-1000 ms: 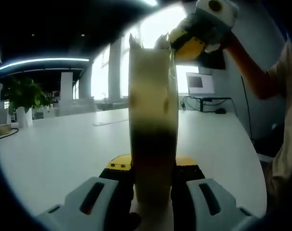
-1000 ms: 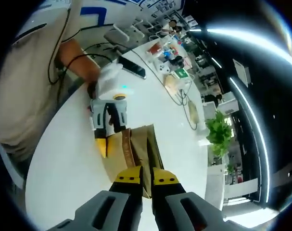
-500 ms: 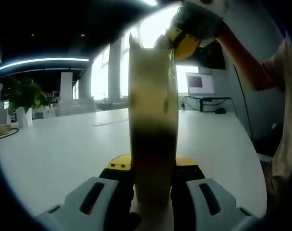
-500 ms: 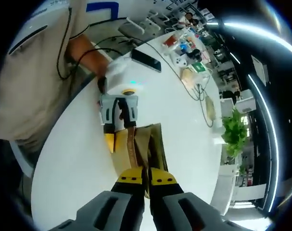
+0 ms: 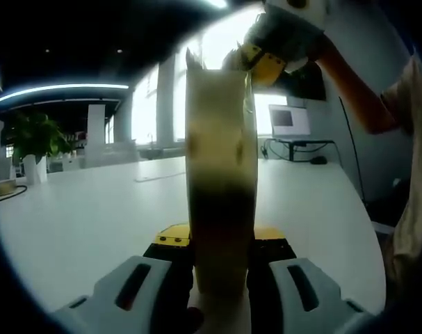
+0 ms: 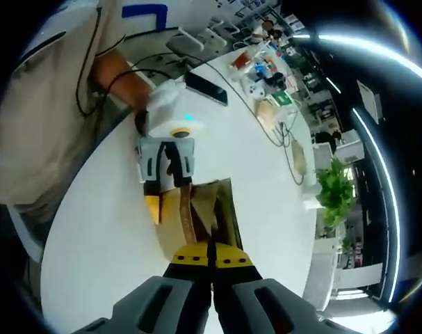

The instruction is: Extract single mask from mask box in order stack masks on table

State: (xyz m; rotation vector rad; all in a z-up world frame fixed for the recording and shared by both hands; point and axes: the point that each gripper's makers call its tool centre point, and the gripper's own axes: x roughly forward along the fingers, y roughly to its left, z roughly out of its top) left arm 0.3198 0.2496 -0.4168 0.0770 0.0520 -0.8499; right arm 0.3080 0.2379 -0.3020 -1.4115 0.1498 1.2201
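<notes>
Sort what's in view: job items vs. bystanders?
Job:
- mask box, standing on the white table
- left gripper, clamped on the box
- right gripper, jaws together at the box top

Bystanders:
- potted plant
- black phone
- cables
- monitor

- An open-plan office — the left gripper view has a long white table [image 5: 92,209], tall bright windows [image 5: 144,104] behind it and a strip ceiling light [image 5: 58,89] at upper left.
- A monitor [image 5: 288,120] sits on a desk at right; a potted plant [image 5: 31,139] at far left.
- In the right gripper view, upper centre — a phone [image 6: 206,88], cables [image 6: 277,136] and small gadgets on the white table.
</notes>
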